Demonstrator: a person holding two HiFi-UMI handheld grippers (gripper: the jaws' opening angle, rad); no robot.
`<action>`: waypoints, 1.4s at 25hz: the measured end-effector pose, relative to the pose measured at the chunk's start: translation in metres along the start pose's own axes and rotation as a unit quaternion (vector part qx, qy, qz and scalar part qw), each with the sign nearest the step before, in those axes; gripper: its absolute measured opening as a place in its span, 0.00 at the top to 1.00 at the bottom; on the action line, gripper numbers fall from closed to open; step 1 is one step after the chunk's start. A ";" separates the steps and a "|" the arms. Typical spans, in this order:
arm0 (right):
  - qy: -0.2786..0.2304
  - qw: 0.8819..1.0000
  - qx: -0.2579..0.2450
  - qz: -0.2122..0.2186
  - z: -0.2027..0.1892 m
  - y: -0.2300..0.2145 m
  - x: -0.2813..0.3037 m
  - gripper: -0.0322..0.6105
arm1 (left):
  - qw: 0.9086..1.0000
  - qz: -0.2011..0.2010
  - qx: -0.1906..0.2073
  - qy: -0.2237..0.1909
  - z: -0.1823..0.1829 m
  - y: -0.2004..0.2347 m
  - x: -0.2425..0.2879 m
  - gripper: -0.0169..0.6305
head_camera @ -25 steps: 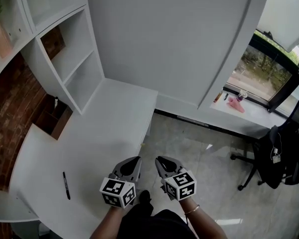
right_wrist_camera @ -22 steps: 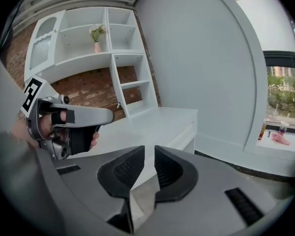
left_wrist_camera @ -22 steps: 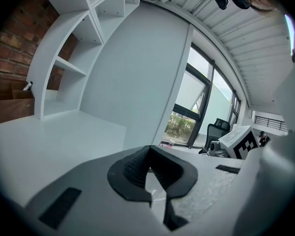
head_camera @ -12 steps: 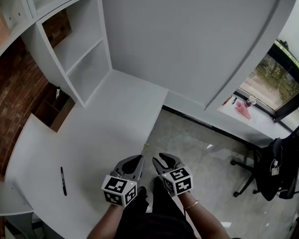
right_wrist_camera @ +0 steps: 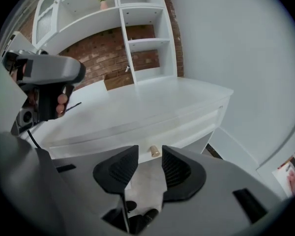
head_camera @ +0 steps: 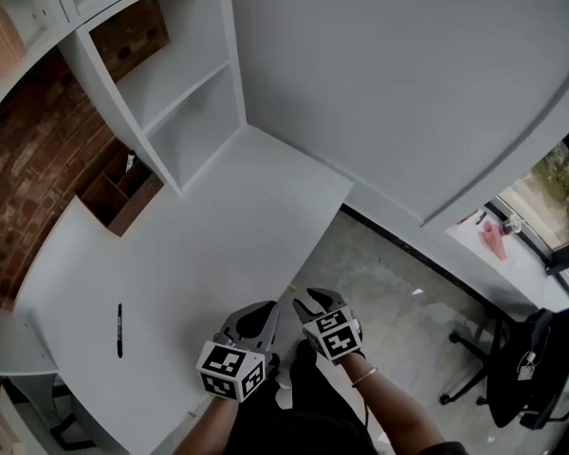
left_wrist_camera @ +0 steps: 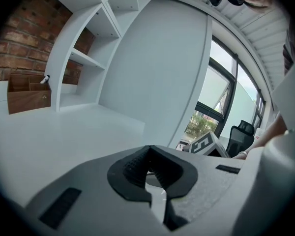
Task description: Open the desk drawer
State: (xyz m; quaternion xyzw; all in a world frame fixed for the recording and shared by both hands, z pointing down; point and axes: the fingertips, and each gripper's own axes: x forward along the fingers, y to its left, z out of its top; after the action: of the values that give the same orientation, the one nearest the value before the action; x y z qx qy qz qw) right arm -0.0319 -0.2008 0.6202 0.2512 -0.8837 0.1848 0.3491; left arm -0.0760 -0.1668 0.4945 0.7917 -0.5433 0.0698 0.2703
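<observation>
The white desk [head_camera: 199, 254] has a shallow drawer [right_wrist_camera: 137, 131] under its front edge, with a small wooden knob [right_wrist_camera: 154, 152]. In the right gripper view the drawer front looks closed. My right gripper [right_wrist_camera: 148, 157] points down at that knob; its jaws are opening, and the knob shows in the gap just beyond the pads, untouched. From the head view, the right gripper [head_camera: 311, 303] hangs off the desk's front edge over the floor. My left gripper [head_camera: 254, 313] hovers above the desk corner beside it, and its jaws [left_wrist_camera: 147, 151] meet at the tips with nothing in them.
A black pen [head_camera: 119, 330] lies on the desk at the left. A wooden organiser box [head_camera: 123, 192] stands against the brick wall beside white shelves [head_camera: 171, 93]. A black office chair [head_camera: 541, 368] stands on the tiled floor at the right.
The right gripper's jaws have gone from shut to apart. Both grippers have sunk toward the desk's front edge, the right one more. The head view has swung left.
</observation>
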 end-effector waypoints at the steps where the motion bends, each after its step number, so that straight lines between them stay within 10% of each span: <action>1: 0.010 1.000 -0.006 0.007 -0.003 -0.003 0.007 0.75 | 1.000 0.008 -0.004 0.000 0.000 0.001 0.003 0.96; 12: 0.090 0.991 -0.078 0.069 -0.021 -0.008 0.071 0.74 | 0.997 0.065 -0.034 0.007 -0.010 0.007 0.016 0.96; 35: 0.080 0.994 -0.077 0.023 -0.045 -0.017 0.059 0.82 | 0.995 0.088 -0.042 -0.006 -0.029 0.007 -0.032 0.96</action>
State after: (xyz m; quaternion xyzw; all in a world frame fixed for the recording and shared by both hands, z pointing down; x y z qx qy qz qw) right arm -0.0355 -0.2098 0.6955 0.1879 -0.8700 0.1438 0.4327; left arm -0.0897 -0.1271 0.5085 0.7292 -0.6151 0.0653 0.2927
